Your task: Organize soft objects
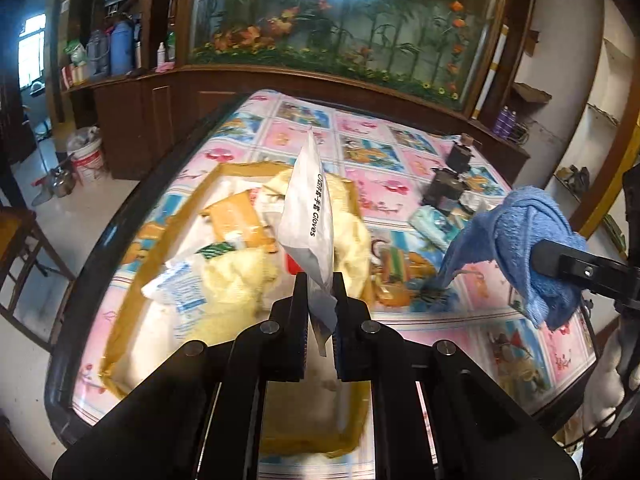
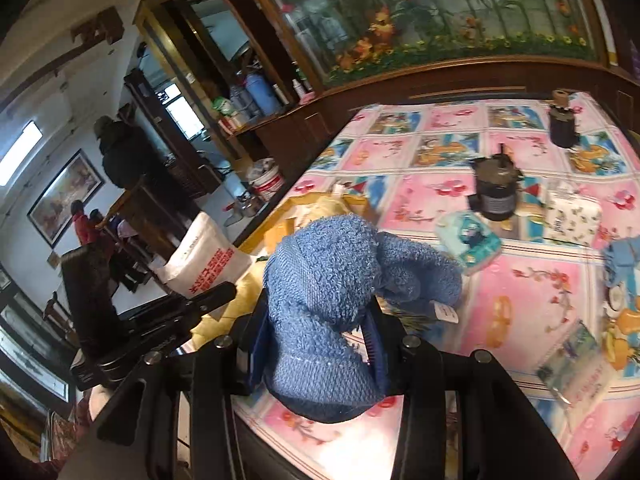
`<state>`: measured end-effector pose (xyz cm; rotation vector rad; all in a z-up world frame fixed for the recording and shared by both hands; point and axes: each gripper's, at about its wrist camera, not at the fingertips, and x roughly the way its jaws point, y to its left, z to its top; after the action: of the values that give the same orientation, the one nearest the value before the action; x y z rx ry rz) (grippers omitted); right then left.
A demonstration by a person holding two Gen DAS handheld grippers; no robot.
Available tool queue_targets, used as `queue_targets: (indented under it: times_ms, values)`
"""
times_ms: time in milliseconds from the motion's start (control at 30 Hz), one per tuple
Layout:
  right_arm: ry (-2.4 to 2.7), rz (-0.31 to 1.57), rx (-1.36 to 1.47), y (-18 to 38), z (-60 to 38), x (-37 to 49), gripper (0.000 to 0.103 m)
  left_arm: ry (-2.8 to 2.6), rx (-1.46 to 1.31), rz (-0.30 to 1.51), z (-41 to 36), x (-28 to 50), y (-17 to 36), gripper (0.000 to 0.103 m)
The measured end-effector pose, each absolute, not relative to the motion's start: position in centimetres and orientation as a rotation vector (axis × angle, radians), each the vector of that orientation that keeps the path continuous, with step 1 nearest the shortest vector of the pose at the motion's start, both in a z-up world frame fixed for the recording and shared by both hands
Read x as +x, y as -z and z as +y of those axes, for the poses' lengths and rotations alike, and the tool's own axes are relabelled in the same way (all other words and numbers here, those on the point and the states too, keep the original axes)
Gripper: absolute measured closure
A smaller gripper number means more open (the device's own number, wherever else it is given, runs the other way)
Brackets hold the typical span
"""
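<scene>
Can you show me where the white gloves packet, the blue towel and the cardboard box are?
White gloves packet [image 1: 310, 216]: left wrist view, on its printed face.
Blue towel [image 2: 324, 280]: right wrist view, on the bunched top.
Cardboard box [image 1: 132, 280]: left wrist view, on its left wall.

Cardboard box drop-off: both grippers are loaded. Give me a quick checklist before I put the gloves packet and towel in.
1. Left gripper shut on gloves packet: ok.
2. Right gripper clamped on blue towel: ok.
3. Packet above cardboard box: ok.
4. Towel over box: not ok, it hangs over the tablecloth beside it.
5. Free room in box: cannot tell, yellow cloth and packets fill much of it.
</scene>
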<state>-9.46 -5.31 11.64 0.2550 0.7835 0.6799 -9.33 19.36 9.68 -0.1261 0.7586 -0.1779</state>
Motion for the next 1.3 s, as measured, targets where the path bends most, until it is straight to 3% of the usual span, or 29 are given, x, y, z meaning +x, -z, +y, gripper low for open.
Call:
queue_targets:
  times_ms: [300,567,633,800,1067,1300]
  values:
    - [-0.901,0.944,0.282,-8.9,5.5,-7.5,0.062,0.109,-0.135,0.864,24.9,-3.0,-6.9,0.094]
    - [-0.83,1.102,0.15,-3.3,9.0,-5.1,0.062,0.121,-0.149,0.933,26.4,0.8,-4.7,0.094]
    - [-0.822,1.109,0.091,-2.8,9.8,-5.2,0.062,0.137,-0.134,0.919,26.2,0.7,-5.3,0.092]
    - [-0.808,1.11,-0.095,-2.6,11.9,-6.1,0.059,0.158,-0.037,0.883,24.4,0.3,-7.1,0.069]
    - [-0.806,1.064,-0.138,-3.8,10.7,-7.8,0.055,-0.005,0.233,0.776,21.4,-0.9,-10.9,0.069]
    - [-0.807,0.976,-0.107,-6.6,8.0,-8.8,0.047,-0.044,0.177,0.646,21.4,-2.7,-14.9,0.069]
